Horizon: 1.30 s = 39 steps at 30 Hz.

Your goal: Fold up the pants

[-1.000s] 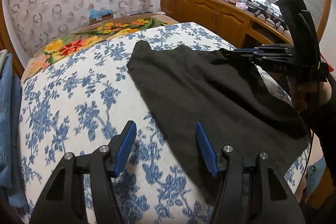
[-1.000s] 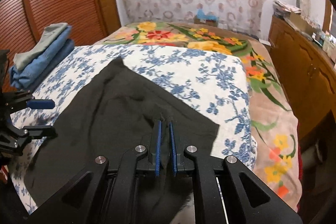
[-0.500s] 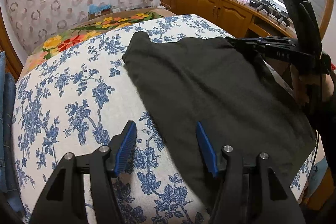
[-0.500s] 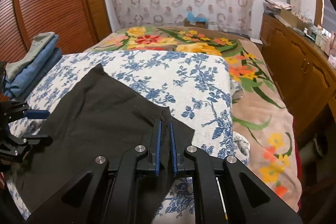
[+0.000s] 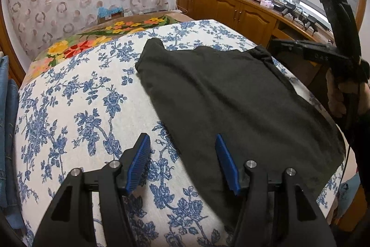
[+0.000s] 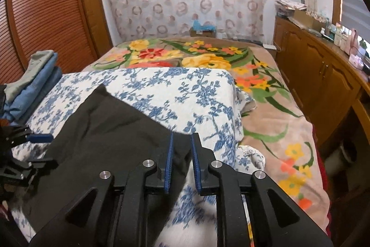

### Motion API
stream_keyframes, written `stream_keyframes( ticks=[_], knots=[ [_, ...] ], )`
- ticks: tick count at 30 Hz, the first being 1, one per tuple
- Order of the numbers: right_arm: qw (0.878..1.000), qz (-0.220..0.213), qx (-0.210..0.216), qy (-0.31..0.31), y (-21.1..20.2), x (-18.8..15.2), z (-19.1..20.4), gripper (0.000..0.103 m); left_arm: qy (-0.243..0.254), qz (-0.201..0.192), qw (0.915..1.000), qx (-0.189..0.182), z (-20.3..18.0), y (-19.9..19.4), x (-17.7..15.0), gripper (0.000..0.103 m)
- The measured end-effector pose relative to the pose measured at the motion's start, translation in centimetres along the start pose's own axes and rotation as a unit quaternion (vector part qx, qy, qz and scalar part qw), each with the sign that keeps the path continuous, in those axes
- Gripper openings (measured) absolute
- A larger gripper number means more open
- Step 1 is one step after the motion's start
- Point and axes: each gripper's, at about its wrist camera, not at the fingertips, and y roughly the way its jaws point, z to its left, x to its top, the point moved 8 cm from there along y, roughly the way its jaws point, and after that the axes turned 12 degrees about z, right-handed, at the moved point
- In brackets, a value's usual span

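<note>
Dark charcoal fabric pants (image 5: 233, 94) are lying flat, folded over, on the white bedspread with blue flower print (image 5: 76, 108). Left gripper (image 5: 182, 161) is hovering with jaws apart over the pants' near edge, nothing clamped. Right gripper (image 6: 181, 162) is opening its jaws at the pants' corner, cloth between the blue pads but not pinched.

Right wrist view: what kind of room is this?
Likely a home bedroom: a bed with a floral blanket, a louvred wooden door, wooden cabinets along one wall, folded clothes stacked beside the black pants.
</note>
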Motion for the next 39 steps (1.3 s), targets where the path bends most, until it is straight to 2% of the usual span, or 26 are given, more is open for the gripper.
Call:
stream_keyframes(
  ticks=[7, 21, 23, 25, 26, 35, 39],
  knots=[
    [1.000, 0.000, 0.000, 0.001, -1.7, -2.0, 1.6, 0.023, 0.005, -0.013, 0.9999, 0.001, -0.4, -1.7, -0.7, 0.058],
    [1.000, 0.002, 0.011, -0.001, -4.7, -5.7, 6.0, 0.024, 0.002, -0.034, 0.9994, -0.008, -1.3, -4.4, -4.0, 0.058],
    [1.000, 0.004, 0.009, -0.003, -5.0, -6.5, 6.5, 0.028, 0.001, -0.036, 0.9993, -0.008, -1.4, -4.6, -4.5, 0.058],
    [1.000, 0.008, 0.009, -0.003, -5.2, -7.3, 7.0, 0.042, 0.001, -0.036, 0.9993, -0.009, -1.7, -4.7, -5.1, 0.058],
    [1.000, 0.010, 0.009, -0.002, -5.3, -7.7, 7.2, 0.043, 0.001, -0.036, 0.9993, -0.010, -1.8, -4.7, -5.4, 0.058],
    [0.999, 0.036, 0.010, 0.008, -5.6, -12.7, 8.2, 0.045, 0.008, -0.035, 0.9991, -0.020, -3.9, -4.9, -8.0, 0.058],
    [0.999, 0.034, 0.022, 0.010, -6.3, -14.3, 8.9, 0.045, 0.015, -0.041, 0.9987, -0.026, -5.1, -5.5, -9.0, 0.058]
  ],
)
